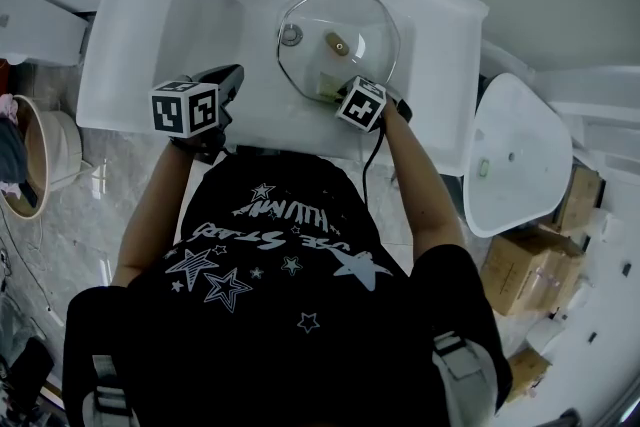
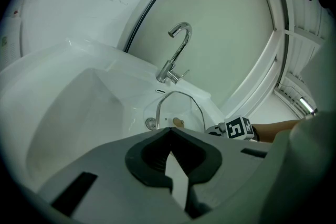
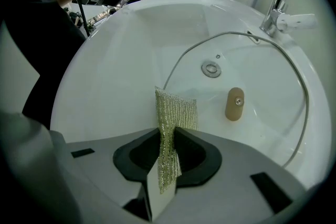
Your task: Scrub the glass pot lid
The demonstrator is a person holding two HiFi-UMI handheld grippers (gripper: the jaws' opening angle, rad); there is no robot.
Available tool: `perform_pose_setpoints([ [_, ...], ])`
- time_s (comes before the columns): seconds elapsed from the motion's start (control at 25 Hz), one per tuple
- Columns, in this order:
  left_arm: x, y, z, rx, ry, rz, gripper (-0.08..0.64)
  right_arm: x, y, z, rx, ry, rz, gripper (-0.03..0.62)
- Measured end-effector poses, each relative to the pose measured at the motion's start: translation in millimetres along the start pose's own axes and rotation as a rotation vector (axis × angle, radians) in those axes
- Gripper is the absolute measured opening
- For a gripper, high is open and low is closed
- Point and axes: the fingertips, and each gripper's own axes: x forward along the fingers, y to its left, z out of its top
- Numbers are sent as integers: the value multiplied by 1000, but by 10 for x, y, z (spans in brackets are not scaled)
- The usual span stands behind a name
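Glass pot lid (image 1: 362, 33) lies knob-up in the sink (image 1: 205, 25), the right gripper (image 3: 167, 134) clamped on a mesh scouring pad (image 3: 177, 110) at its near edge, the left gripper (image 2: 169, 136) closed empty, so scrubbing seems barely begun

clear glass pot lid (image 3: 262, 86), round, edged with a thin metal rim (image 3: 220, 36), tan knob (image 3: 234, 103) at the centre. lies knob-up in the white sink (image 3: 121, 60), just below the faucet (image 3: 278, 13), with the drain (image 3: 211, 69) visible through the glass near one edge. looks whole and see-through. gold-green mesh scouring cloth (image 3: 176, 113), folded and standing upright, pinched between the closed jaws of the right gripper (image 3: 167, 134), upper part sticking out past the jaws. sits at the lid's near edge; cannot tell whether touching the glass.
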Motion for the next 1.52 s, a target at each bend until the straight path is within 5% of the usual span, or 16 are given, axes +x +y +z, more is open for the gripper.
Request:
perform_pose_setpoints([
  [0.68,18,-18,12,0,-6,1,8,16,201,-89,-47,65,171,75],
  [0.84,25,-6,16,-5,-8,5,8,-66,132,-38,-65,32,149,71],
  [1.12,40,15,73,-16,-19,6,8,-405,-239,114,-109,-60,7,67],
  [1.52,79,37,133,-21,-22,17,8,-858,-1194,444,-288,-130,-496,67],
])
